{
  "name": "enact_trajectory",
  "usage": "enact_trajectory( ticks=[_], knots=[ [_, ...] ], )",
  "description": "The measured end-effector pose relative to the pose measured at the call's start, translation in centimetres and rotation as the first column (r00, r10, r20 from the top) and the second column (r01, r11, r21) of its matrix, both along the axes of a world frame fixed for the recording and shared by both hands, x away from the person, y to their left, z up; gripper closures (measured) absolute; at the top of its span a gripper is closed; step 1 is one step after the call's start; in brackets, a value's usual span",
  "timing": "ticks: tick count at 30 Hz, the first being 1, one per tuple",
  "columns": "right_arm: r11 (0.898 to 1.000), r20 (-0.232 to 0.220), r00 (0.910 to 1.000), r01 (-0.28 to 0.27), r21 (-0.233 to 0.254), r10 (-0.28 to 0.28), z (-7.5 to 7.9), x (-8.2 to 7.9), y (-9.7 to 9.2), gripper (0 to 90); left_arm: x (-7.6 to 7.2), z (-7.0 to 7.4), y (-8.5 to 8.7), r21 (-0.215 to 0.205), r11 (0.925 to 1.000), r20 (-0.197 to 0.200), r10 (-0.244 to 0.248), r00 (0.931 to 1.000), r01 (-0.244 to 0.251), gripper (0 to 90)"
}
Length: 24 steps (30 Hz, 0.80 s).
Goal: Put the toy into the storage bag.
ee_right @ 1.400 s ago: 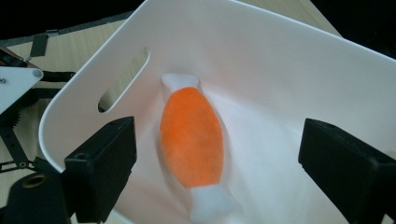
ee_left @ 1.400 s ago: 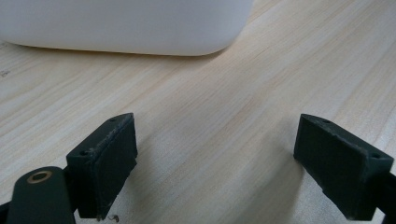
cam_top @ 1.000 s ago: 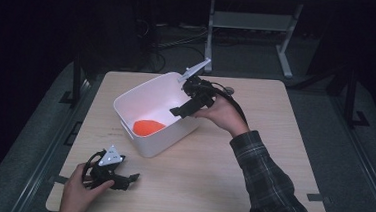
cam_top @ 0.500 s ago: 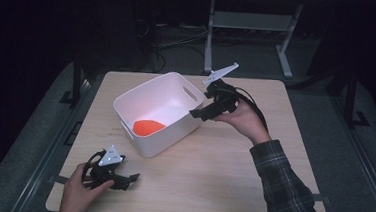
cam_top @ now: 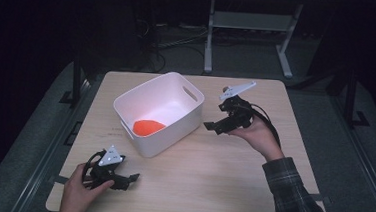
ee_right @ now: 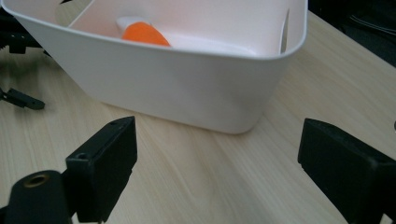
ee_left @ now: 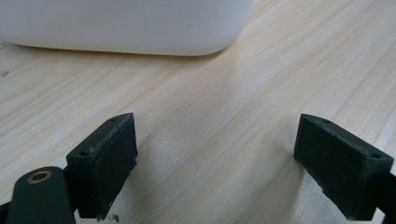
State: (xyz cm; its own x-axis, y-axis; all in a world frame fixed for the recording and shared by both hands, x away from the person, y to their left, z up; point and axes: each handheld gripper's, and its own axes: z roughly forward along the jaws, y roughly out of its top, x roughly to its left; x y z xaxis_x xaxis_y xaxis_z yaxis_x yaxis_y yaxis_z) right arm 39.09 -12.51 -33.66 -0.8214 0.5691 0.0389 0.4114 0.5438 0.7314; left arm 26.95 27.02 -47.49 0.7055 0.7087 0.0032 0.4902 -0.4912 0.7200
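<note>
A white plastic bin [cam_top: 177, 92] stands on the wooden table, left of centre, with an orange object [cam_top: 147, 126] lying on its floor. The bin's wall [ee_right: 177, 88] and the orange object [ee_right: 142, 33] show close up in the right gripper view. My right gripper [cam_top: 209, 126] hangs just right of the bin, outside it, jaws open and empty, pointing at the bin's side. My left gripper [cam_top: 132, 178] rests low at the table's front left, jaws open with nothing between them; the bin's bottom corner [ee_left: 140, 28] lies ahead of it.
The table [cam_top: 221, 178] has bare wood in front and to the right of the bin. Dark floor, cables and a metal stand [cam_top: 247, 25] lie beyond the far edge. My left gripper [ee_right: 21, 99] shows at the left of the right gripper view.
My right gripper has drawn back from over the bin's far rim, moving right and down to the table beside the bin. The left gripper has stayed put.
</note>
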Motion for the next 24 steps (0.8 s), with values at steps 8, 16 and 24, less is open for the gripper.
enact_trajectory(
  ticks=[8, 16, 24],
  knots=[
    [0.999, -0.017, 0.9993, 0.035, 0.02, -0.035, -2.4, -1.2, -1.9, 11.7, 0.0, 0.0, 0.0, 0.001, 1.0, 0.001, -0.001, 1.0, 0.001, 12.5],
    [0.997, -0.032, 0.9969, 0.072, 0.04, -0.071, -5.0, -2.6, -3.2, 11.5, 0.0, 0.0, 0.0, 0.0, 1.0, -0.001, 0.0, 1.0, 0.0, 12.5],
    [0.993, -0.037, 0.9934, 0.11, 0.044, -0.109, -7.2, -4.3, -4.4, 11.3, 0.0, 0.0, 0.0, -0.001, 1.0, -0.001, 0.0, 1.0, 0.0, 12.5]
  ],
)
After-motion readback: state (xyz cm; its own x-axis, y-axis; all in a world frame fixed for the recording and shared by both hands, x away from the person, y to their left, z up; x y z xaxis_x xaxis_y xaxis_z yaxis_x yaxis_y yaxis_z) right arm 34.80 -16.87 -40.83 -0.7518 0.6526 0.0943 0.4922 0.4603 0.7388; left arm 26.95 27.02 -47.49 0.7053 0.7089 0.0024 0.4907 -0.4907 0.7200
